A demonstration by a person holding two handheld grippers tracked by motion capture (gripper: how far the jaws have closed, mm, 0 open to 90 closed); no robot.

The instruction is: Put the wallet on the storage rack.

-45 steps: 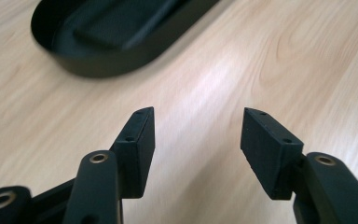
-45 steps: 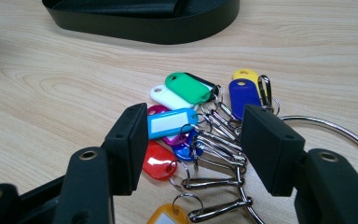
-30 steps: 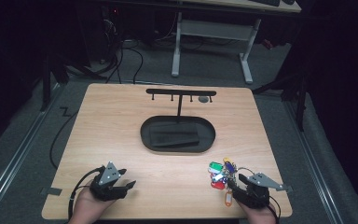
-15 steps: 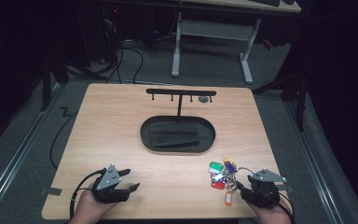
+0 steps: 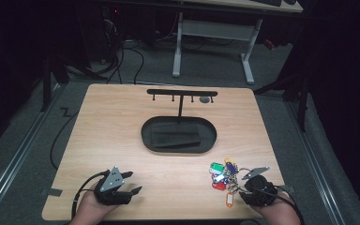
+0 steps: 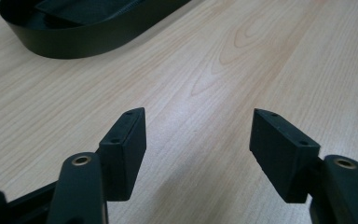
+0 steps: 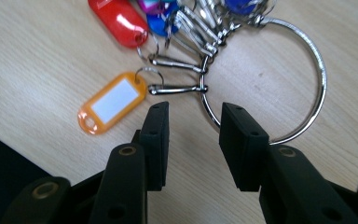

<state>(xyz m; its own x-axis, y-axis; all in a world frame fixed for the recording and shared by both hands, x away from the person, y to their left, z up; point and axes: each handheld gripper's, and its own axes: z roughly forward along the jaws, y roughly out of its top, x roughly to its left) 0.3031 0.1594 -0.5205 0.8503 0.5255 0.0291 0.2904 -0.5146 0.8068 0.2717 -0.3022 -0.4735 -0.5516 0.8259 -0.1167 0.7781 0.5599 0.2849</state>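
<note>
The big silver metal ring with many small coloured key tags (image 7: 303, 84) lies flat on the light wooden table (image 5: 122, 136), at the lower right of the high view. In the right gripper view the ring curves along the upper right, and a red tag (image 7: 119, 21) and an orange tag with a white label (image 7: 112, 100) fan out to the upper left.

The right gripper (image 7: 193, 128) points at the near edge of the ring. Its jaws have just been closing. A small gap is left between them, and the ring wire runs just past the tip of the right jaw. I think the ring is not pinched yet, so it is not picked up.

The left gripper (image 6: 198, 140) rests at the lower left of the high view, far from the ring. Its jaws stand wide apart with nothing between them.

In the middle of the table sits a black oval tray (image 5: 145, 136) with a flat dark pad (image 5: 176, 137) inside. A thin black stand with small hooks (image 5: 182, 93) rises behind it. Nothing from the ring hangs there, so the lifting and hanging look left to do.
</note>
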